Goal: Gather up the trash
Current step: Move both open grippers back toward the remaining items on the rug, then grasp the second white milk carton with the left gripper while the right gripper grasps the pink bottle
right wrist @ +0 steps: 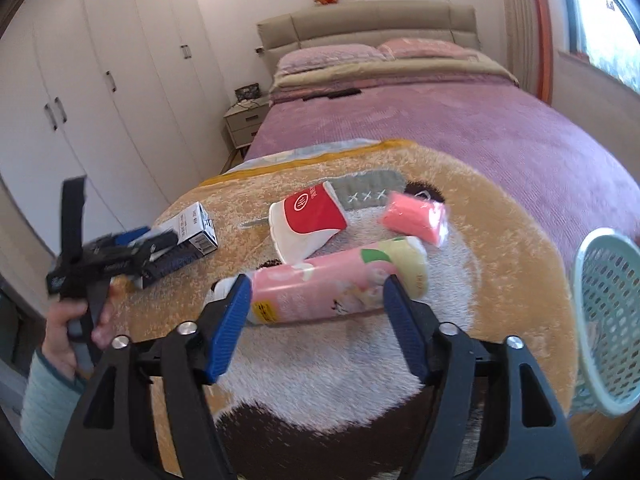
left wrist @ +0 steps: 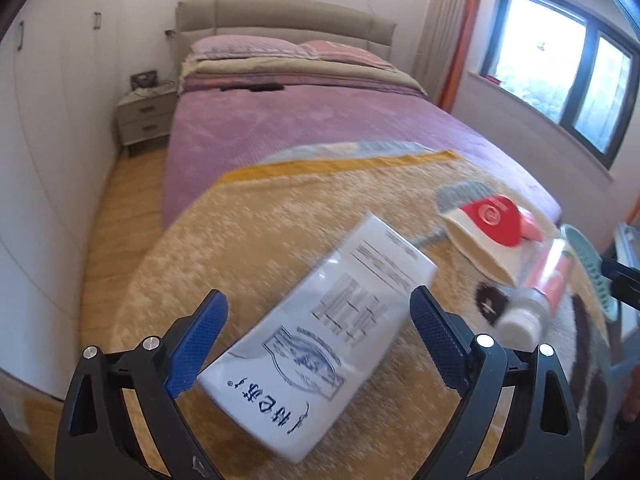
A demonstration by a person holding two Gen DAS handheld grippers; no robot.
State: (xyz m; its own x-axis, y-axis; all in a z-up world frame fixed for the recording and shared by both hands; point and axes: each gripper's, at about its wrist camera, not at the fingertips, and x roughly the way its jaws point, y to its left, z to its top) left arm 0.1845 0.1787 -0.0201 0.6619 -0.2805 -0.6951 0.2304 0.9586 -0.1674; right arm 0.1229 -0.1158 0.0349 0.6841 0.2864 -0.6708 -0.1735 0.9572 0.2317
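A white carton with blue print (left wrist: 320, 332) lies on the plush rug on the bed; my left gripper (left wrist: 320, 320) is open, its blue fingers on either side of it. The carton also shows in the right wrist view (right wrist: 196, 230), with the left gripper (right wrist: 160, 254) at it. A pink bottle with a white cap (right wrist: 336, 280) lies on the rug; my right gripper (right wrist: 316, 308) is open just in front of it. A crushed red-and-white paper cup (right wrist: 308, 224) and a pink tissue pack (right wrist: 416, 218) lie beyond. The cup (left wrist: 488, 232) and bottle (left wrist: 540, 292) show at the left view's right.
A pale green mesh basket (right wrist: 608, 320) stands at the rug's right edge, also seen in the left wrist view (left wrist: 592, 268). The purple bed (right wrist: 460, 120) stretches behind, with wardrobes (right wrist: 80, 100) and a nightstand (right wrist: 244, 120) to the left.
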